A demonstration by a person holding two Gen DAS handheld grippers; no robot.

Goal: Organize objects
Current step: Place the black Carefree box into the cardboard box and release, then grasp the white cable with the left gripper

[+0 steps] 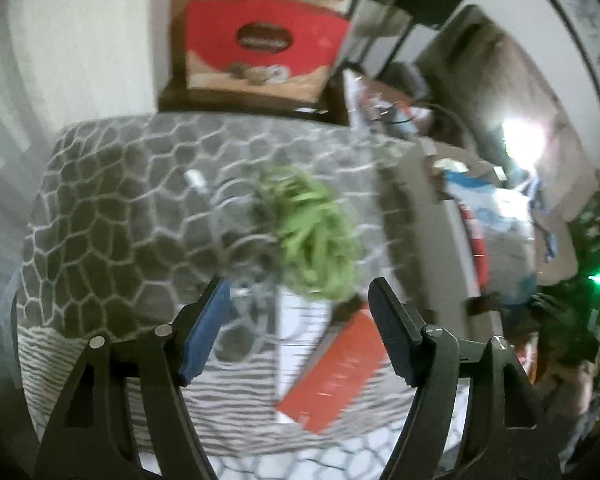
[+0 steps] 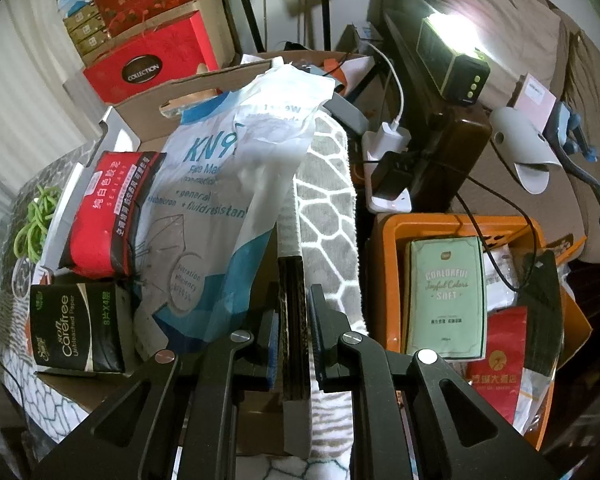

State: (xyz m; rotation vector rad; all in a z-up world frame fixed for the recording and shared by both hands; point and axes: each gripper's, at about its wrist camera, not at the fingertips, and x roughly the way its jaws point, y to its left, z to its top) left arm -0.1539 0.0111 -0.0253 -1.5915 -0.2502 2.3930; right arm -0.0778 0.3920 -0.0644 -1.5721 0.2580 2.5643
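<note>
Slippage threatens the cardboard box (image 2: 204, 92) wall clamped edge-on in the right hand-held gripper (image 2: 294, 320), while the left hand-held gripper (image 1: 296, 316), jaws apart and empty, may snag the loose green bands (image 1: 312, 232) just ahead.

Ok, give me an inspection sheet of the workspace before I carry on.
Surface: grey blanket with a white cell pattern.
Job's things: green rubber bands and a red packet lie ahead of the left tool; cardboard box holds a KN95 mask bag, a red tissue pack and a Carefree tissue pack.
Clutter: orange bin with a green tissue pack.
Grippers: left tool open, holding nothing; right tool shut on the box's cardboard wall.
Cables: white charger cable; black cable.
Surroundings: red COLLECTION box, lit lamp.
</note>
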